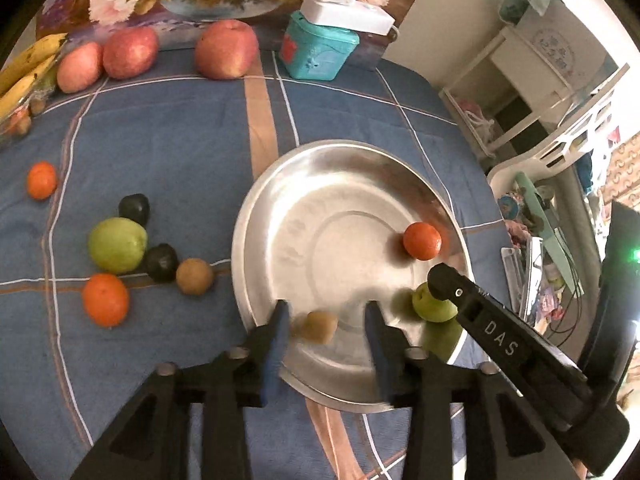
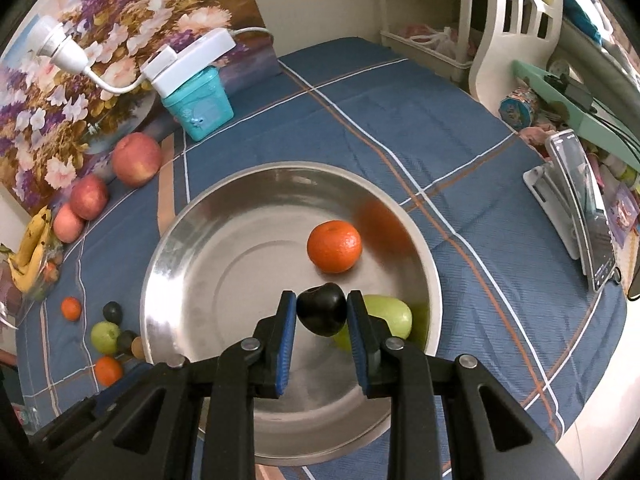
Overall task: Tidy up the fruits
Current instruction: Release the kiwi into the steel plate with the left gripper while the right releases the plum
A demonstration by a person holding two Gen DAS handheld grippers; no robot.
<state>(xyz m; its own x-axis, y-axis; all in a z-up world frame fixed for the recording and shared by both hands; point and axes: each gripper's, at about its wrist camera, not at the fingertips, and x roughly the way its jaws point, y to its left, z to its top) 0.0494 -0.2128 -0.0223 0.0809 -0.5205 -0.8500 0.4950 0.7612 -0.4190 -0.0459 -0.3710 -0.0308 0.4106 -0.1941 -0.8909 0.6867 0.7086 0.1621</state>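
Note:
A steel basin (image 1: 280, 208) (image 2: 200, 232) sits on the blue checked cloth. It holds an orange (image 1: 422, 241) (image 2: 334, 246) and a green fruit (image 1: 434, 304) (image 2: 394, 316). My left gripper (image 1: 326, 316) is open over the basin's near rim, and a brown kiwi (image 1: 318, 326), blurred, lies loose between its fingers. My right gripper (image 2: 322, 308) is shut on a dark plum (image 2: 322, 310) above the basin; its body (image 1: 500, 340) shows in the left wrist view.
Left of the basin lie two oranges (image 1: 105, 299) (image 1: 41, 180), a green fruit (image 1: 117, 245), two dark plums (image 1: 161, 263) (image 1: 135, 208) and a kiwi (image 1: 195, 276). Apples (image 1: 226, 49), bananas (image 1: 28, 68) and a teal tin (image 1: 316, 50) stand at the back. A phone stand (image 2: 576, 208) is right.

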